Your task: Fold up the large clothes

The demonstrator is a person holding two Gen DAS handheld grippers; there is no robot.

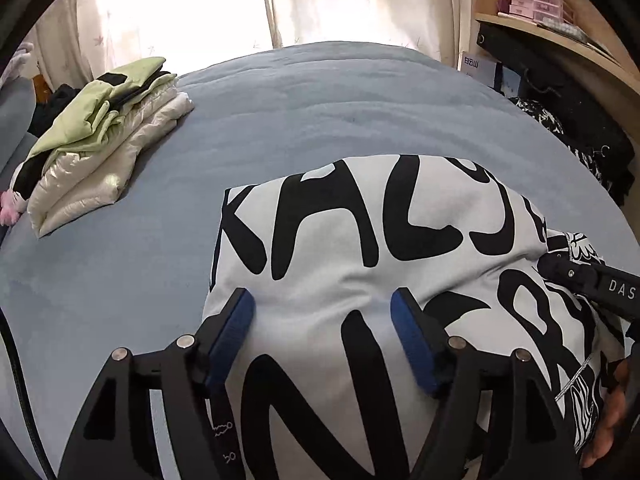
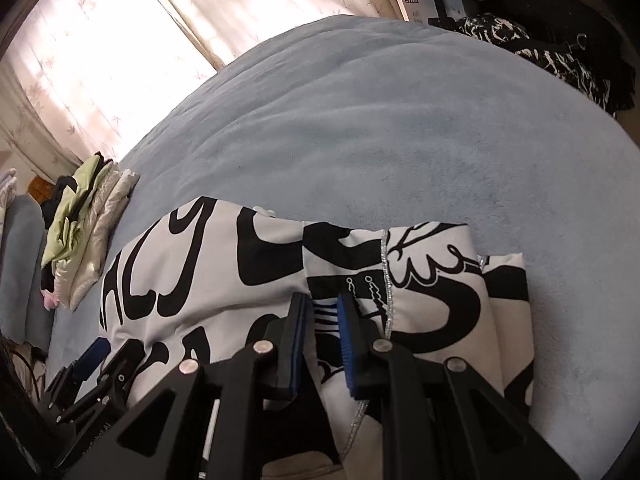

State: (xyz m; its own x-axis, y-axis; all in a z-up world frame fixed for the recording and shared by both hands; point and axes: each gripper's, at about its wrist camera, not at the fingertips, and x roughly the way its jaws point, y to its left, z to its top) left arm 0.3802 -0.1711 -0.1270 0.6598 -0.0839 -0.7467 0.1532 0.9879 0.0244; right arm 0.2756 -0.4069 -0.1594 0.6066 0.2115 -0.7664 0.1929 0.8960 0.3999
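A white garment with big black letters [image 1: 360,248] [image 2: 192,280] lies folded on the blue bed cover [image 1: 320,120] [image 2: 400,120]. My left gripper [image 1: 322,298] hovers over the garment's left part, jaws wide open with only flat cloth beneath. In the right wrist view it shows at the lower left [image 2: 110,354]. My right gripper [image 2: 323,306] is at the garment's right part, above a silver-stitched hem. Its pads stand a narrow gap apart, and I see no cloth pinched between them. The right gripper [image 1: 592,284] also enters the left wrist view, with a hand [image 1: 612,420] below it.
A stack of folded clothes [image 1: 100,140] [image 2: 88,220], pale green on cream, sits at the bed's left side. Dark patterned clothing [image 1: 560,120] [image 2: 540,44] hangs off the far right. A wooden shelf with pink boxes [image 1: 532,4] and curtains [image 1: 180,0] stand behind.
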